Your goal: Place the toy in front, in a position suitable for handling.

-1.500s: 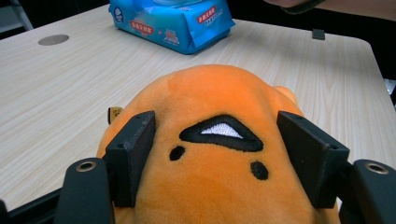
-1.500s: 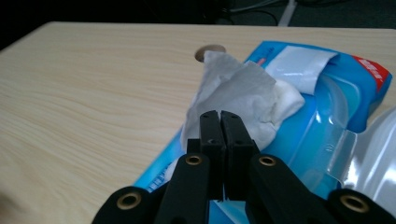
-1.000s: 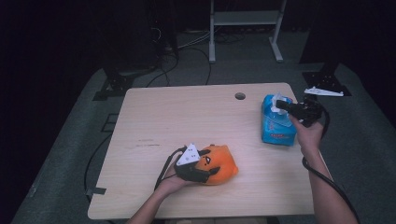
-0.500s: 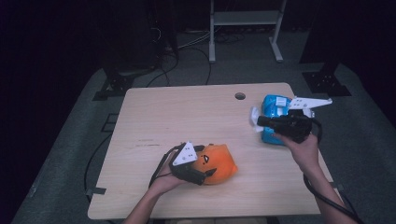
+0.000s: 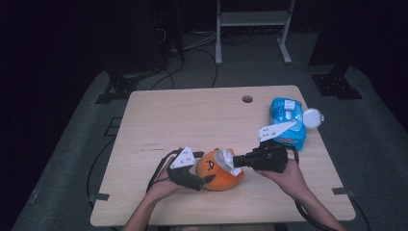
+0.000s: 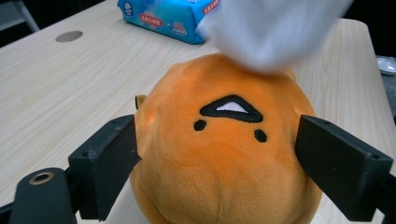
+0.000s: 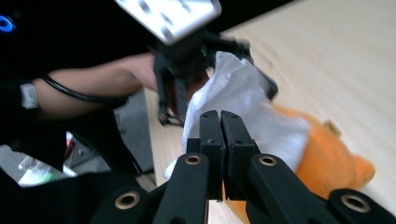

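Now: round orange plush toy with a stitched face (image 6: 224,154) sits on the pale wooden desk (image 5: 192,115), near its front edge. Left tool (image 5: 199,179) brackets it, jaws wide on either side, contact not clear. Right tool (image 5: 235,161) has its jaws pinched on a white wipe (image 7: 243,100) lying on the plush's top. Blue wipes packet (image 5: 287,122) lies at the desk's right edge. Grey carpet and dark room around; background detail lost in shadow. Versus 0.5 s ago: right tool has come from the packet to the plush.
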### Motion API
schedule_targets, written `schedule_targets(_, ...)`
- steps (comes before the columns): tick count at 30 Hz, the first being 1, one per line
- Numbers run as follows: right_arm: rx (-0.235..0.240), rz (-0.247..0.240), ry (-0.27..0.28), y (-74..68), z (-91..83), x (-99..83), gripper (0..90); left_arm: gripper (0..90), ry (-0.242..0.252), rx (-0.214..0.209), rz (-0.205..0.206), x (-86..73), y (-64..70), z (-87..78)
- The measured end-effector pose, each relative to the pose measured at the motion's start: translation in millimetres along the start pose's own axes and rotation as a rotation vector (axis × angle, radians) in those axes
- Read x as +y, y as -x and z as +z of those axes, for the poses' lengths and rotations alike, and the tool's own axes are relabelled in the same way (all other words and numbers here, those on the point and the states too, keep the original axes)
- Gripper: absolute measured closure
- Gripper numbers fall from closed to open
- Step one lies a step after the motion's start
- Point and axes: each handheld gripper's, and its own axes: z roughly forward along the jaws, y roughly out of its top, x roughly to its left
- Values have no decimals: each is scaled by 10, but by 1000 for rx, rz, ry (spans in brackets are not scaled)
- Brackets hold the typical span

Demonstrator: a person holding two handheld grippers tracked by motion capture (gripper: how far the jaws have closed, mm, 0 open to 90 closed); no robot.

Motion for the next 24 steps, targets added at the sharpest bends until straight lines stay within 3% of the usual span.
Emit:
schedule_targets(2,-19,16,-26,88,93,-46,871,133,-4,-9,4,-10,6,15)
schedule_targets(6,-131,-31,-59,164,263,-133,863,153,-12,-10,17,-7,19,24)
schedule_targets(8,-132,-38,-37,170,325,-163,837,218,-5,-11,14,-11,14,14)
schedule_targets(13,-147,-112,-18,123,460,-170,723,315,-6,-14,17,-19,6,0)
schedule_targets(20,-144,-139,-29,132,661,-190,590,285,-16,-47,11,-54,-19,10)
schedule_targets(24,-184,-189,-40,96,730,-219,594,255,-19,-56,0,-72,-34,14)
